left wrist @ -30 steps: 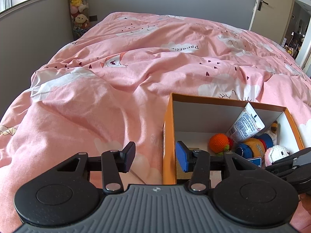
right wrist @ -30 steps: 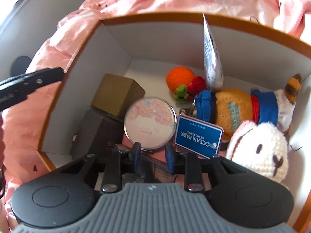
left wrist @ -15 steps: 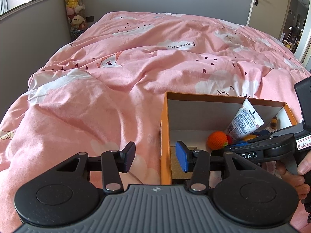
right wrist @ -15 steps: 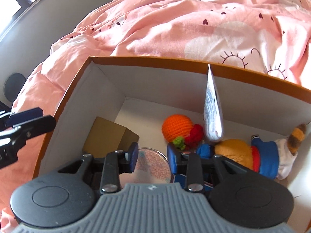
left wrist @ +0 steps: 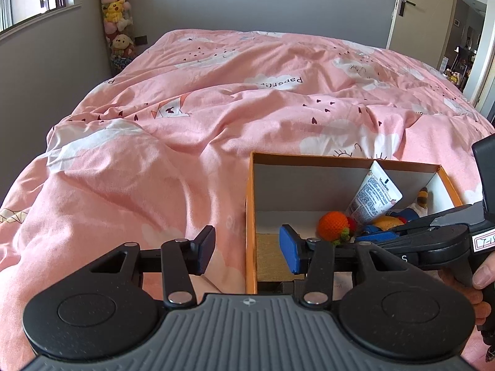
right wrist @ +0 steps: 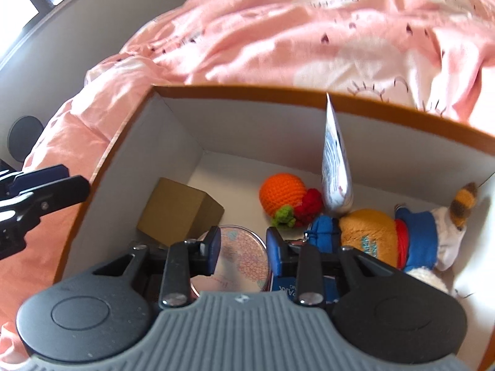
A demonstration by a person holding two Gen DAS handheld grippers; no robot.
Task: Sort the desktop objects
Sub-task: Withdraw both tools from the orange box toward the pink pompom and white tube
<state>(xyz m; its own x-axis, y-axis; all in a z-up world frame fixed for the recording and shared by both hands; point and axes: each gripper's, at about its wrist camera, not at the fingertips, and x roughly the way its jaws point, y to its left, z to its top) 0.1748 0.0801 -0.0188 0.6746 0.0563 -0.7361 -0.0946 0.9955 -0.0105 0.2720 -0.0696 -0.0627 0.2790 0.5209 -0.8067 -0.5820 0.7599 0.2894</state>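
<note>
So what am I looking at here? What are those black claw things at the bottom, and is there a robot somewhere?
There is no robot. A person holds a two-finger tool in each hand, and each tool carries a wide-angle camera looking along its fingers, so each picture is one tool's own view.

In the left tool's view, the left gripper is open and empty, its fingers either side of the orange box wall. The box sits on a bed with a pink duvet.

In the right tool's view, the right gripper hangs open over the box, holding nothing. Inside lie a crocheted orange, a white tube leaning on the far wall, a brown block, a round pink tin and a plush toy.
</note>
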